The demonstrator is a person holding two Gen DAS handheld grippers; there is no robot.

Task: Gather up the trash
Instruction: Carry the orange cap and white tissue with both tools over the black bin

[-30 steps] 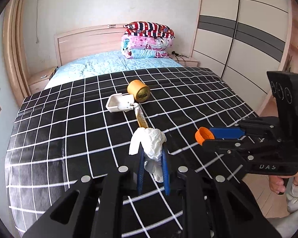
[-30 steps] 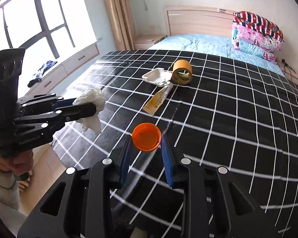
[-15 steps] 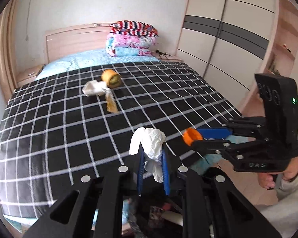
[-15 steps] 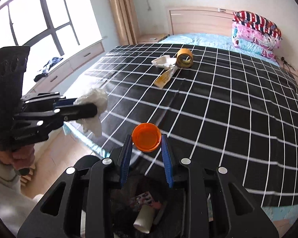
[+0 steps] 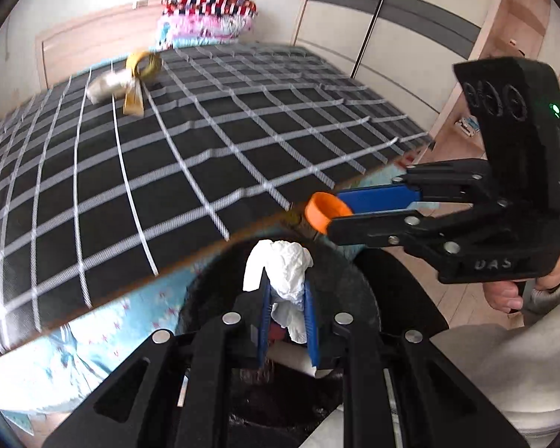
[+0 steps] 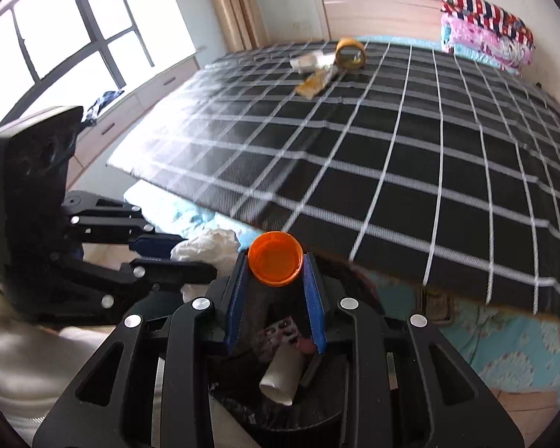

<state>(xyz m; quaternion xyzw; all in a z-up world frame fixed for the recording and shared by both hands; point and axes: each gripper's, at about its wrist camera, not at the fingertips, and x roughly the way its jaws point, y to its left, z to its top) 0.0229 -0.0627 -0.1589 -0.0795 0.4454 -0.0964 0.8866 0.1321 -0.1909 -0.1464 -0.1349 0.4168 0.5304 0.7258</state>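
While both grippers hang over the black bin at the foot of the bed, the left gripper is clamped on a crumpled white tissue and the right gripper pinches an orange cap between its blue pads. Up on the checked bedspread, 3 items lie together: a tape roll, a white tray and a yellow wrapper.

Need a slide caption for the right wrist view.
Right claw grips a round orange plastic cap above a black trash bin, beside the left claw's crumpled white tissue.
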